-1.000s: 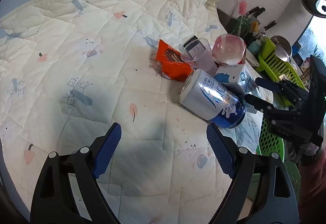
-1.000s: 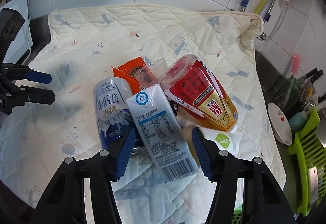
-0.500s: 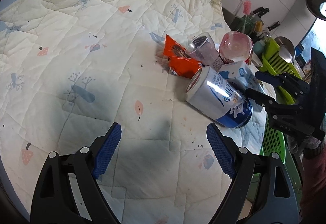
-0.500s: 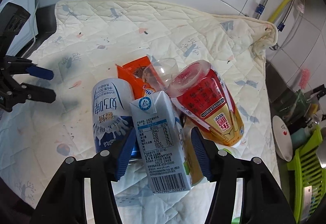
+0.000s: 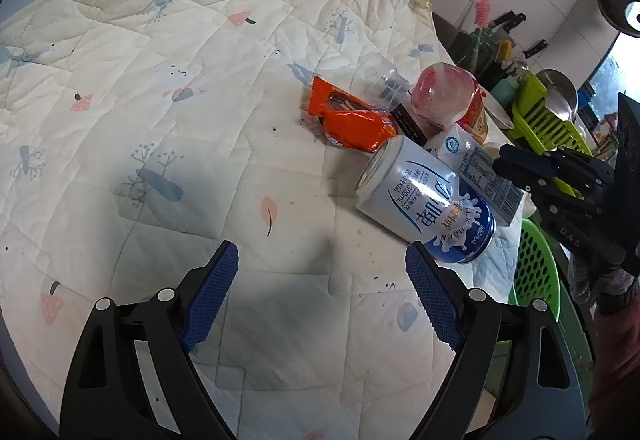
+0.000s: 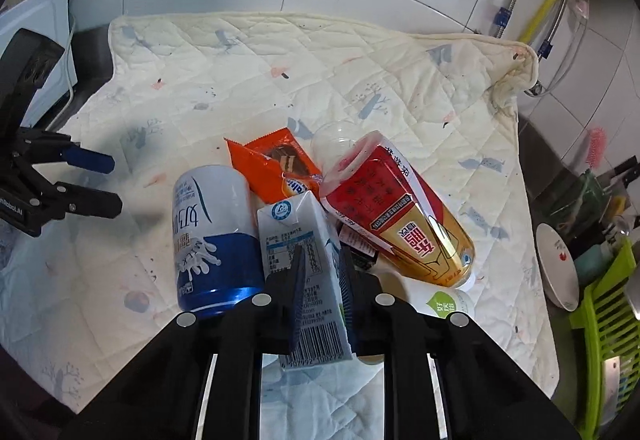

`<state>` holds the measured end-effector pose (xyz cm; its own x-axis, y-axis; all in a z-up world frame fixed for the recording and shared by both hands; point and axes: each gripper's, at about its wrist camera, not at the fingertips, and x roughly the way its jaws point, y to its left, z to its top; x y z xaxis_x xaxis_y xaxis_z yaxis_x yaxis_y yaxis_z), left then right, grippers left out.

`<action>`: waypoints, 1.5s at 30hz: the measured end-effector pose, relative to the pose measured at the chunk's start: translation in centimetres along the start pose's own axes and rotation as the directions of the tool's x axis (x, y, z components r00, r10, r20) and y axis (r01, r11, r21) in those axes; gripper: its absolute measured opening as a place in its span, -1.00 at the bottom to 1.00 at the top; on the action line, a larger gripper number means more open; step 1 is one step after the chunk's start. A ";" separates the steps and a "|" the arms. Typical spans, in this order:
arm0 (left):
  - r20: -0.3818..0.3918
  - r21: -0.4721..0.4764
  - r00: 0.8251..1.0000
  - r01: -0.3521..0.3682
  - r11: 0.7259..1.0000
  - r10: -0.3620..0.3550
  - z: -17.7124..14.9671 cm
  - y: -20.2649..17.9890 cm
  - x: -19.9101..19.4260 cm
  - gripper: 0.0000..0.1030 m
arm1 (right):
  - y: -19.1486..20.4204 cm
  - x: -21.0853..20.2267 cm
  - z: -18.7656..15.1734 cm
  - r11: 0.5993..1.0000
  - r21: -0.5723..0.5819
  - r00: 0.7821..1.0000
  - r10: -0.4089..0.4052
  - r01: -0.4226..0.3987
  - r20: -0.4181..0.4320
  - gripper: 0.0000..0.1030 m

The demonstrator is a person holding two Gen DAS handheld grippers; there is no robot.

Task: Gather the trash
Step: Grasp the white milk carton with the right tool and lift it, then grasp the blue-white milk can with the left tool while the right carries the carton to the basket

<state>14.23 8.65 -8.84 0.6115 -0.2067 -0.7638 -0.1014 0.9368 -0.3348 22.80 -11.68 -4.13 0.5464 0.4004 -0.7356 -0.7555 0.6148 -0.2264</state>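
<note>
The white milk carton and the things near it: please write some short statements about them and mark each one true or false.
1. The right claw is shut on the white milk carton. True.
2. The left claw holds the blue and white drink can. False: it is open, holding nothing.
3. The blue and white drink can lies on its side. True.
4. The orange snack wrapper lies in the green slotted basket. False: it lies on the cream quilted cloth.
</note>
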 end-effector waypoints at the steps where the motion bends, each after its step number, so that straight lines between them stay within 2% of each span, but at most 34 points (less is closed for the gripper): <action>1: 0.002 0.001 1.000 0.001 1.000 -0.001 0.0 0.0 -0.1 0.64 | 0.1 -0.1 -0.1 1.000 -0.002 1.000 0.006 -0.006 -0.003 -0.46; 2: 0.002 -0.001 1.000 0.002 1.000 -0.002 0.0 0.0 -0.1 0.64 | 0.2 -0.1 -0.2 1.000 -0.001 1.000 0.009 -0.009 -0.008 -0.20; 3: 0.003 -0.003 1.000 0.004 1.000 -0.004 0.0 0.1 -0.2 0.64 | 0.3 -0.3 -0.3 1.000 -0.007 1.000 -0.003 0.003 -0.003 -0.09; 16: -0.004 -0.014 1.000 0.008 1.000 -0.008 -0.1 0.3 0.0 0.64 | 0.1 0.0 -2.2 0.998 -0.062 0.998 0.006 -0.011 -0.069 -0.09; 33: -0.007 -0.030 1.000 0.026 0.999 -0.026 -0.3 0.6 -0.2 0.64 | 1.9 2.4 -1.6 0.986 -0.164 0.993 -0.039 0.020 -0.113 -0.04; 38: -0.006 -0.031 0.999 0.032 0.999 -0.032 -0.1 0.1 -0.4 0.64 | 1.9 3.1 -1.7 0.989 -0.148 0.992 -0.037 0.018 -0.124 -0.11; 41: -0.003 -0.028 0.999 0.041 0.999 -0.041 0.3 -0.7 -0.6 0.64 | 1.9 2.4 -1.8 0.993 -0.121 0.994 -0.028 0.016 -0.103 -0.15; 45: -0.008 -0.055 0.999 0.048 0.997 -0.049 1.2 -2.0 -0.6 0.64 | 1.3 0.6 -2.1 1.000 -0.026 0.998 0.001 -0.003 -0.070 -0.16</action>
<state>15.03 7.25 -7.04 0.6098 -0.2543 -0.7506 -0.1144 0.9089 -0.4009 21.40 -12.08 -6.23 0.5188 0.3526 -0.7788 -0.7662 0.5959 -0.2406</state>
